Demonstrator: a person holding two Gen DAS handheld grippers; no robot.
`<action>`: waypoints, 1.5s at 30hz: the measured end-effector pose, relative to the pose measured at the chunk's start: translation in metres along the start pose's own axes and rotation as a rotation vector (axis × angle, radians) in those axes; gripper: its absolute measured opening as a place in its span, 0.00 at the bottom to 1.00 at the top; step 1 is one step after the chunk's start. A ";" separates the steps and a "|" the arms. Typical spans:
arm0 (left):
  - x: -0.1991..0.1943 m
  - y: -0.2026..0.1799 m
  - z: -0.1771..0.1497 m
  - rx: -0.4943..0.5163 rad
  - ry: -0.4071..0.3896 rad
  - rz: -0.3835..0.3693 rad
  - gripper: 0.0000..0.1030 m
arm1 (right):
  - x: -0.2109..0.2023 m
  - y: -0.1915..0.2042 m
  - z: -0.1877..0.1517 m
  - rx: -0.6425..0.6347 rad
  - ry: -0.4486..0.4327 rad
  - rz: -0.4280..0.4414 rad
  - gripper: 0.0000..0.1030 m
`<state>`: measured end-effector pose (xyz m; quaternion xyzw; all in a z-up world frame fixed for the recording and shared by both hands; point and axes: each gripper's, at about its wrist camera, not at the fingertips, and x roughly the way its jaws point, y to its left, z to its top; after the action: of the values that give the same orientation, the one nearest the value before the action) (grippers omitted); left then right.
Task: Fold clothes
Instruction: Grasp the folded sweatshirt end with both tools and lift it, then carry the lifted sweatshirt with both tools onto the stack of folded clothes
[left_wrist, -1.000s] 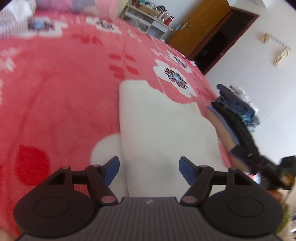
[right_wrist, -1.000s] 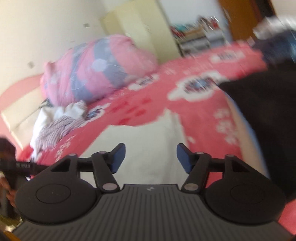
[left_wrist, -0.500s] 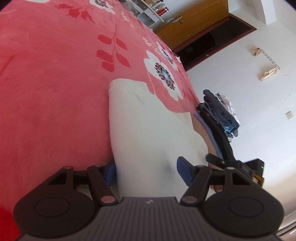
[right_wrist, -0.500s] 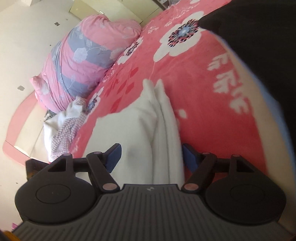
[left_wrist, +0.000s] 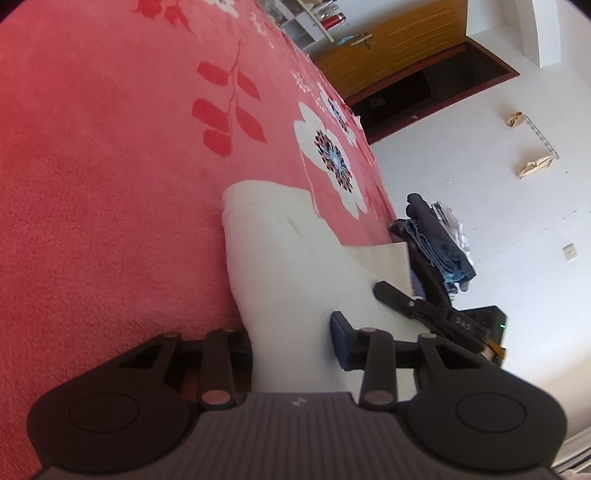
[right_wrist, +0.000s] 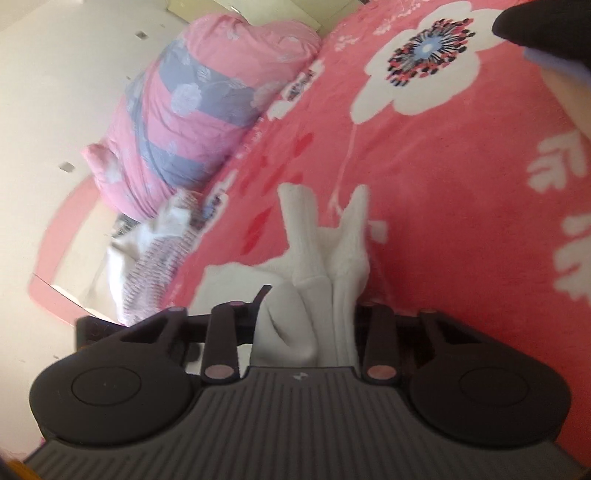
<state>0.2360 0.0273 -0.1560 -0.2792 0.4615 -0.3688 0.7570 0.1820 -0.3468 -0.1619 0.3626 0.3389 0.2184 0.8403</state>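
Observation:
A white folded garment (left_wrist: 288, 266) lies on the red flowered bedspread (left_wrist: 92, 184). My left gripper (left_wrist: 291, 339) has its jaws around the garment's near edge, with cloth filling the gap between them. In the right wrist view the same white garment (right_wrist: 321, 258) bunches up between the jaws of my right gripper (right_wrist: 304, 328), which grips it from the opposite side. The right gripper's fingertips are hidden by cloth. The other gripper shows in the left wrist view (left_wrist: 436, 314) at the garment's far edge.
A pink and grey rolled quilt (right_wrist: 207, 110) and a pile of white and striped clothes (right_wrist: 155, 251) lie at the bed's head. A chair with dark clothes (left_wrist: 436, 236) stands beside the bed, near a wooden door (left_wrist: 391, 48).
Both grippers have moved down onto the white garment and narrowed around its edges. The cloth now bunches up between the right jaws.

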 end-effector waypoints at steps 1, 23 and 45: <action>-0.001 -0.004 -0.002 0.019 -0.012 0.014 0.33 | -0.002 0.004 -0.002 -0.024 -0.015 -0.004 0.27; -0.098 -0.128 -0.081 0.266 -0.347 0.011 0.22 | -0.097 0.153 -0.074 -0.619 -0.379 -0.150 0.24; -0.095 -0.275 -0.155 0.509 -0.401 -0.148 0.20 | -0.267 0.160 -0.135 -0.735 -0.717 -0.217 0.23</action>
<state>-0.0151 -0.0651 0.0355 -0.1810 0.1747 -0.4638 0.8495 -0.1159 -0.3459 0.0007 0.0586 -0.0335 0.0969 0.9930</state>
